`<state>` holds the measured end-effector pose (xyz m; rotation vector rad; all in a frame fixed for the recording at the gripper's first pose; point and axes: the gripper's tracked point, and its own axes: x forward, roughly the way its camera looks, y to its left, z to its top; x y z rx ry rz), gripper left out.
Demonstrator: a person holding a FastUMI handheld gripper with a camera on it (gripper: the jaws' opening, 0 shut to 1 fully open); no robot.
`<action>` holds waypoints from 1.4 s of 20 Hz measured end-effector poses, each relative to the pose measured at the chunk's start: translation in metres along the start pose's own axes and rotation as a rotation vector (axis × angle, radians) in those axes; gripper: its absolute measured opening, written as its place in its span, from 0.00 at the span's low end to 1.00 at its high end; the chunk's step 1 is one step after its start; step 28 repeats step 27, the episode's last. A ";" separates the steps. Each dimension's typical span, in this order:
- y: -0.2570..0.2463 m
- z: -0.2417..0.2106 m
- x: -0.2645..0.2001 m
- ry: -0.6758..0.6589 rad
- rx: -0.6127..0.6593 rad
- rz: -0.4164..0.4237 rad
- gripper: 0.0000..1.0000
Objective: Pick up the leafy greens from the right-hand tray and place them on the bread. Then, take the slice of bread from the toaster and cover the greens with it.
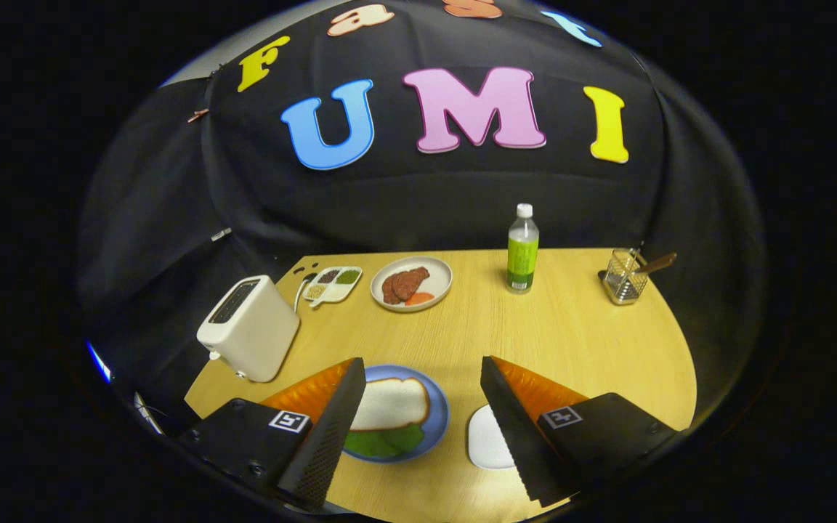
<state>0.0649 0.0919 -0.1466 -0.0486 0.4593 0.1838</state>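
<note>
A: Where are the leafy greens (383, 442)?

B: On the blue plate (437, 418), lying flat at its near edge, tucked against the slice of bread (393, 404) and partly under it by the look of things. The white tray (487, 439) to the right of the plate, just inside the right finger, has nothing on it.

A: So the greens step looks done?

B: I'd judge so, roughly. They sit beside the bread more than squarely on top, though the left finger hides part of that plate.

A: And the tongs (422, 385)?

B: Spread wide, nothing held. The plate sits between the fingers, nearer the left one.

A: What does the next move turn on?

B: The toaster (250, 327). It stands on the bench (571, 341) beyond the left finger and off to its left, long axis running away toward the wall, slot on top. I cannot tell whether a slice sits in the slot. The tongs would have to swing left and come down over it, lined up with the slot.

A: Anything in the way?

B: No, the dish of meat (411, 283), the seasoning tray (333, 283), the bottle (522, 250) and the utensil holder (625, 276) stand well beyond
</note>
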 end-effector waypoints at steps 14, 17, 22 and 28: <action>-0.036 0.139 -0.148 -0.389 0.041 -0.151 0.99; -0.043 0.132 -0.161 -0.383 0.049 -0.211 0.99; -0.036 0.132 -0.150 -0.363 0.100 -0.230 0.99; -0.018 0.152 -0.125 -0.345 0.087 -0.190 0.99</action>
